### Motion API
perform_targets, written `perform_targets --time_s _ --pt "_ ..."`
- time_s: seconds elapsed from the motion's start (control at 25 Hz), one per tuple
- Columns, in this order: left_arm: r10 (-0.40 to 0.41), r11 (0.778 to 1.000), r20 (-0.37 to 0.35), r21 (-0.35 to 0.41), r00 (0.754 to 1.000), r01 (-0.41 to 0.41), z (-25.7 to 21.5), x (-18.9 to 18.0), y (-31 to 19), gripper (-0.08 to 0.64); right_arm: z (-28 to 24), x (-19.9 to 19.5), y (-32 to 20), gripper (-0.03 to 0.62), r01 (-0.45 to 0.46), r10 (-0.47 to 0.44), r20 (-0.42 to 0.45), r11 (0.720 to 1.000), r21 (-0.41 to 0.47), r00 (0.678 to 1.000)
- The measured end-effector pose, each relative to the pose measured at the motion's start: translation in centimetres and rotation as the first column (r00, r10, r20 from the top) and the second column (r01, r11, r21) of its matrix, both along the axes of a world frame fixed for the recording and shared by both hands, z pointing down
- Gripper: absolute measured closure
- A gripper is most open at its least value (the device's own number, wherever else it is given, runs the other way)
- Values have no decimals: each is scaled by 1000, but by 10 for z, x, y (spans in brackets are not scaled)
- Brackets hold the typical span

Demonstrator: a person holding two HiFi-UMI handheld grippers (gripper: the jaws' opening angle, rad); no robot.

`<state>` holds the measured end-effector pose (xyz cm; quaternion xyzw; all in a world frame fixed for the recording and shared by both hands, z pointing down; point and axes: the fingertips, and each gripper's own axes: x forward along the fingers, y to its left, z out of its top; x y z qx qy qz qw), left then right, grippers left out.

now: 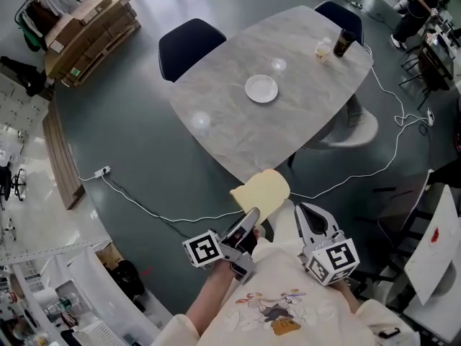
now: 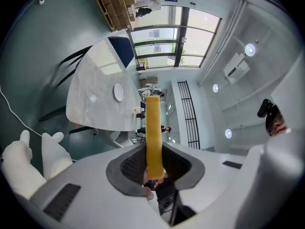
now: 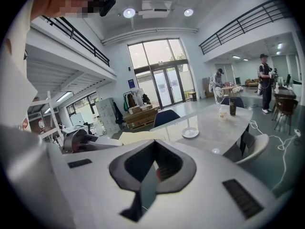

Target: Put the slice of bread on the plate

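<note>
A pale yellow slice of bread (image 1: pixel 261 193) sticks out forward from my left gripper (image 1: pixel 248 220), which is shut on its near edge, over the floor just short of the table's near corner. In the left gripper view the bread (image 2: pixel 152 128) stands edge-on between the jaws of the left gripper (image 2: pixel 153 147). The white plate (image 1: pixel 261 89) lies bare near the middle of the grey marble table (image 1: pixel 238 132), well ahead of both grippers; the plate (image 2: pixel 118 92) also shows far off in the left gripper view. My right gripper (image 1: pixel 308 218) hovers beside the left one, shut and holding nothing. Its view shows the plate (image 3: pixel 190 133) too.
A small bottle (image 1: pixel 323 49) and a dark cup (image 1: pixel 344 43) stand at the table's far end. Dark blue chairs (image 1: pixel 189 43) sit on the far side, a white chair (image 1: pixel 354 130) at the right. A white cable (image 1: pixel 166 215) runs across the floor. Cardboard boxes (image 1: pixel 90 27) are stacked far left.
</note>
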<state>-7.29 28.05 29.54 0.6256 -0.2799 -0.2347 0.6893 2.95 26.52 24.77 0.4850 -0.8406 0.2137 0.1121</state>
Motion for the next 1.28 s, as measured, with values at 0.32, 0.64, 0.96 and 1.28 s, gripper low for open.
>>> perform_targets --time_s 0.32,0.64,0.96,1.28 --pt "-23 1000 -5 -18 1000 23 5 5 -54 465 13 4 -62 589 16 -16 20 1000 -18 1000" --pt "-19 999 11 -35 1000 20 0 17 -134 463 2 17 -159 589 18 -18 57 1000 12 998" --pt "-31 999 70 -34 997 34 9 31 -216 465 21 39 -232 589 14 -11 56 998 -56 998" --pt "-17 999 117 -25 993 21 33 46 -269 465 27 38 -299 589 109 -110 -1 994 -19 994"
